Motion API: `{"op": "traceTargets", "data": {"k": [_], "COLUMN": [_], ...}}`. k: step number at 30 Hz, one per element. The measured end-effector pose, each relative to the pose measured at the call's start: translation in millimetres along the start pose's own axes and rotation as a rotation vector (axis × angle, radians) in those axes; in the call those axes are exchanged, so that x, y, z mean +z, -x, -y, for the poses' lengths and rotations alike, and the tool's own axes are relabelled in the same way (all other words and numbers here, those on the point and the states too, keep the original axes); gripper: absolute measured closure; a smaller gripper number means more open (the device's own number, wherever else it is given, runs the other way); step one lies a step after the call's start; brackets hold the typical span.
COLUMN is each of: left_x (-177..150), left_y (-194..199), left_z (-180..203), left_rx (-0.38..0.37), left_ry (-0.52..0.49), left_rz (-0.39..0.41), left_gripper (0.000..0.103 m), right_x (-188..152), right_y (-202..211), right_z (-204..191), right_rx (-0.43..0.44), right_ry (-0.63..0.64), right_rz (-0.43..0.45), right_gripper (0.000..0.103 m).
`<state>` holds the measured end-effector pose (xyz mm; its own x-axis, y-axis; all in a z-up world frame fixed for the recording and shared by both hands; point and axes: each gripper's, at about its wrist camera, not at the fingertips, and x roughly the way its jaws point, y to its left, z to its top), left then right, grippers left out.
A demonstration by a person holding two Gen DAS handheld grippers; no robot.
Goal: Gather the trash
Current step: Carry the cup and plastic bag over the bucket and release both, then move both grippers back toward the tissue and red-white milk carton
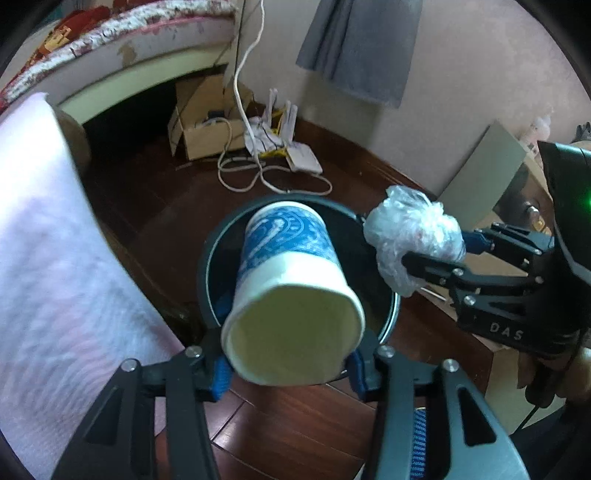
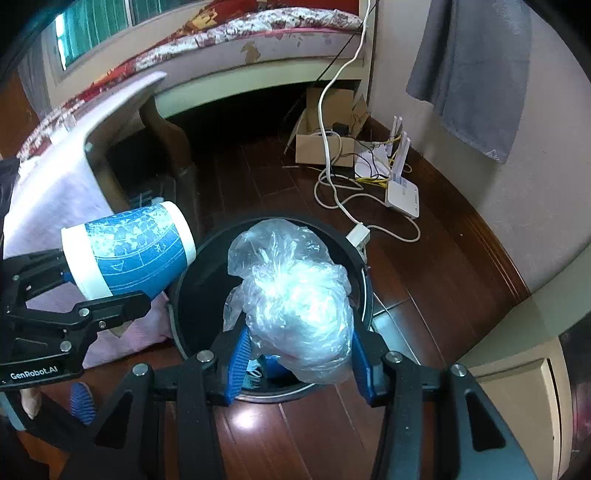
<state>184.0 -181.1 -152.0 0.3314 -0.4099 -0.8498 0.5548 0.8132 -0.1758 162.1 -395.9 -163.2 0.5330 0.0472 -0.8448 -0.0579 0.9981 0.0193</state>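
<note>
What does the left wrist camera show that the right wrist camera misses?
Only the left wrist view shows the paper cup's open mouth and a grey board leaning on the wall. Only the right wrist view shows a window. Both show the cup, the plastic wad, the black bin below and the router.

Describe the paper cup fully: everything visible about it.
The paper cup looks like coated paper: a blue printed band with pale patterns around its middle, plain white bands at both ends. It is tipped onto its side, its open mouth toward the left wrist camera, and the pale inside looks empty. The left gripper clamps it near the mouth, pads on opposite sides. It hangs above the black bin, touching nothing else visible.
</note>
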Motion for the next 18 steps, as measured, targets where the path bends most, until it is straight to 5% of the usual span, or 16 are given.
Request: {"op": "traceTargets", "data": {"k": [5, 8, 9, 10, 12, 15, 18], "left_x": [-1.0, -3.4, -5.0, -7.2, -10.8, -17.7, -23.4], "left_y": [-17.8, -26.4, -30.0, -32.4, -36.1, -36.3, -32.7], "left_z": [-11.5, -15.8, -17.7, -19.6, -22.6, -26.3, -32.0], "left_rx": [-0.023, -0.051, -0.051, -0.037, -0.033, 0.0, 0.032], "left_ry": [0.041, 0.059, 0.072, 0.085, 0.099, 0.11, 0.13], "left_rz": [-0.033, -0.047, -0.056, -0.057, -0.065, -0.073, -0.072], "left_gripper": [0.052, 0.03, 0.015, 0.007, 0.006, 0.006, 0.006], "right_x": [1.8, -0.1, -1.9, -4.0, -10.1, -16.8, -19.1], "right_y": [-23.6, -38.5, -45.7, -52.7, -60.9, -69.9, -70.4], "right_z": [-4.7, -7.3, -8.4, -9.3, -7.7, -3.1, 1.4], "right_rx": [0.006, 0.014, 0.003, -0.044, -0.082, -0.096, -0.11], "right_ry": [0.047, 0.084, 0.105, 0.121, 0.131, 0.13, 0.119], "right_rz": [-0.036, -0.062, -0.073, -0.077, -0.079, -0.121, -0.126], "right_gripper": [0.052, 0.051, 0.046, 0.028, 0.013, 0.013, 0.002]}}
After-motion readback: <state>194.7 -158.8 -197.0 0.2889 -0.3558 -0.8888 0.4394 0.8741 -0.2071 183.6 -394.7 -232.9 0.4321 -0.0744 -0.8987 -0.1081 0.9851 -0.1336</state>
